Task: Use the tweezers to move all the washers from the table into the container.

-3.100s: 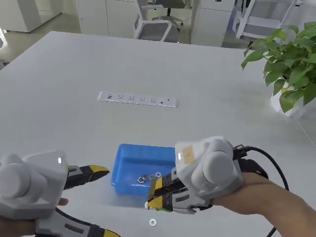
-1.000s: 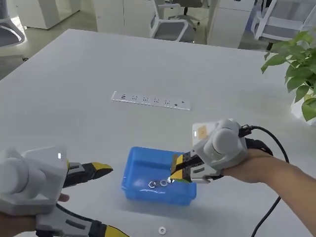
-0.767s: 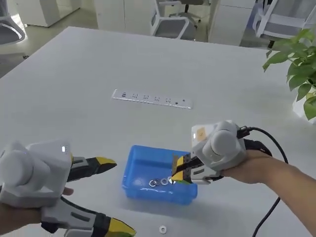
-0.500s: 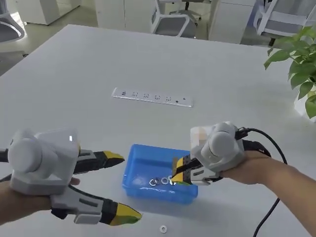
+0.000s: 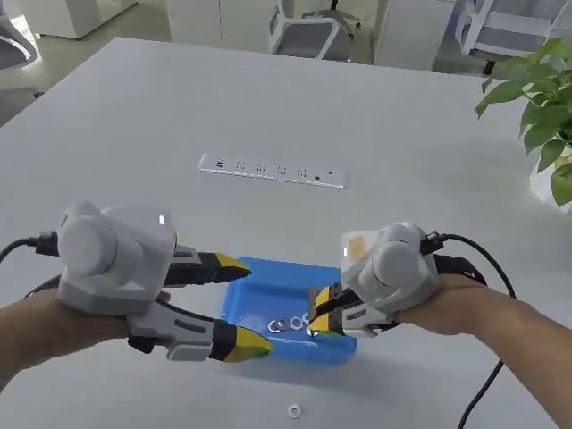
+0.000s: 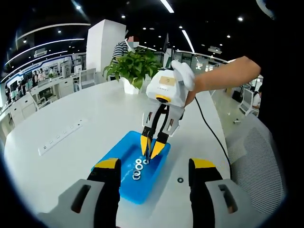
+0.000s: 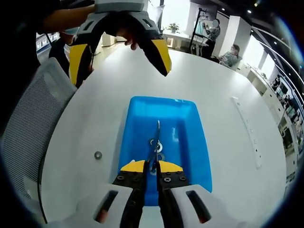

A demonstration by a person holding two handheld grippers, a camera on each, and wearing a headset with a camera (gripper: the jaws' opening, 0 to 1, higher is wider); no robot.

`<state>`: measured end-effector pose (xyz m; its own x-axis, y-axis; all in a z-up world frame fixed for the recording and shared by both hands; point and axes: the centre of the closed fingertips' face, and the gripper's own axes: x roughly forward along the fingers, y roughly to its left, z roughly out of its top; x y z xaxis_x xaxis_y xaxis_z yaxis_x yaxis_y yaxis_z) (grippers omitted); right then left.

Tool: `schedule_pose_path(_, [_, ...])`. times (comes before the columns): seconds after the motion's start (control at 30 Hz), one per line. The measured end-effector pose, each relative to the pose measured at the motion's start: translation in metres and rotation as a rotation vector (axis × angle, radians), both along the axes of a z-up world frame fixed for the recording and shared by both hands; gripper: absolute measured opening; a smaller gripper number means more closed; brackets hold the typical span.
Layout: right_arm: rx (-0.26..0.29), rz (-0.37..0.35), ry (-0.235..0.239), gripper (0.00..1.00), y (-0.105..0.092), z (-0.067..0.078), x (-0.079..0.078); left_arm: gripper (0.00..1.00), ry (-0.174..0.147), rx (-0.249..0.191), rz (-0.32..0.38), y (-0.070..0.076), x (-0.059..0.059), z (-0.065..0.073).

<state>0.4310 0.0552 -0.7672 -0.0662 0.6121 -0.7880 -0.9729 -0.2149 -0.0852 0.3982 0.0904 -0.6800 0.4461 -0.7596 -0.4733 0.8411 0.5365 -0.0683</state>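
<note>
Now the right tongs (image 5: 319,313) are pressed together on the tweezers (image 7: 156,142), and the thin tips point down into the blue container (image 5: 277,273). Several washers (image 5: 286,323) lie on its floor, just under the tips; whether the tweezers pinch one of them I cannot tell. The left tongs (image 5: 243,304) are spread wide, with nothing between them, at the left side of the container. One single washer (image 5: 294,411) lies on the bench (image 5: 357,116), near the front wall of the container. A power strip (image 5: 271,171) lies farther back, well apart.
</note>
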Motion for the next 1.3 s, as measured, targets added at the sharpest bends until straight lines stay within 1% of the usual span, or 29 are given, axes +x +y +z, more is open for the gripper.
schedule_pose_path(0.07, [0.000, 0.001, 0.000, 0.08, 0.000, 0.000, 0.000, 0.56, -0.004, 0.007, -0.007, -0.002, 0.002, 0.000])
schedule_pose_path(0.23, [0.001, 0.004, -0.003, 0.08, 0.001, 0.001, 0.000, 0.44, -0.029, 0.029, -0.036, -0.008, 0.012, 0.002])
schedule_pose_path(0.33, [0.002, 0.005, -0.003, 0.08, 0.002, 0.000, 0.000, 0.37, -0.037, 0.042, -0.053, -0.012, 0.017, 0.001])
schedule_pose_path(0.53, [0.002, 0.010, -0.007, 0.08, 0.002, 0.000, 0.000, 0.28, -0.052, 0.051, -0.090, -0.024, 0.024, -0.001])
schedule_pose_path(0.7, [0.003, 0.014, -0.009, 0.08, 0.002, 0.000, 0.000, 0.24, -0.056, 0.060, -0.125, -0.034, 0.024, -0.005])
schedule_pose_path(0.8, [0.003, 0.018, -0.011, 0.08, 0.002, 0.000, 0.000, 0.22, -0.057, 0.065, -0.138, -0.037, 0.026, -0.007])
schedule_pose_path(0.93, [0.002, 0.022, -0.012, 0.08, 0.002, 0.000, 0.000, 0.16, -0.075, 0.075, -0.154, -0.039, 0.030, -0.010])
schedule_pose_path(1.07, [0.002, 0.027, -0.014, 0.08, 0.002, 0.000, -0.001, 0.13, -0.084, 0.087, -0.163, -0.041, 0.032, -0.013])
schedule_pose_path(1.13, [0.001, 0.032, -0.016, 0.08, 0.002, 0.000, -0.001, 0.11, -0.088, 0.086, -0.170, -0.043, 0.032, -0.012])
schedule_pose_path(1.23, [0.001, 0.035, -0.018, 0.08, 0.002, 0.000, -0.002, 0.06, -0.102, 0.095, -0.168, -0.044, 0.034, -0.011])
schedule_pose_path(1.3, [0.001, 0.036, -0.019, 0.08, 0.002, 0.000, -0.002, 0.06, -0.101, 0.091, -0.170, -0.044, 0.033, -0.011])
